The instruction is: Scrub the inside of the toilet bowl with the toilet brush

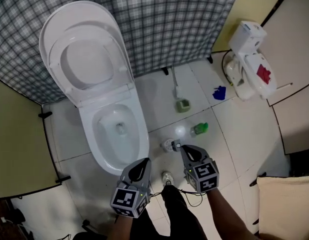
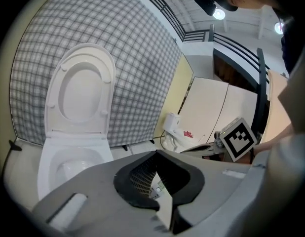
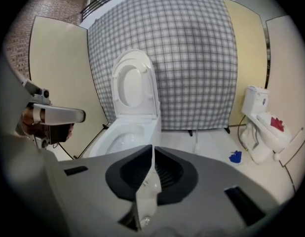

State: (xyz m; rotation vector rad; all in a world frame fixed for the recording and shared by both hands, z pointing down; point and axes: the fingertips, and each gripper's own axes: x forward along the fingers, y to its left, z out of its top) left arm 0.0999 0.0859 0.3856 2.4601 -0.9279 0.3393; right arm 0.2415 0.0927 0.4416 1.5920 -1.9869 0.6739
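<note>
Toilet brush (image 1: 178, 92) stands untouched on the floor tiles near the checked wall, to the right of the toilet, its head sunk in a greenish holder (image 1: 183, 105). No scrubbing looks to be under way: the seat and lid are up and the toilet bowl (image 1: 143, 134) lies open, so fetching the brush and the whole scrub remain. The left gripper (image 1: 145, 160) hovers at the bowl's front rim with its jaws together on nothing. The right gripper (image 1: 178, 145) hangs over the tiles, well short of the brush, its jaws also pressed together and empty. The brush head is hidden inside the holder. A small pale object (image 1: 168, 145) just beside the right gripper's tip is too unclear to name, and the bowl's inner wall shows no detail of dirt. The person's forearms are cut off at the bottom edge.
</note>
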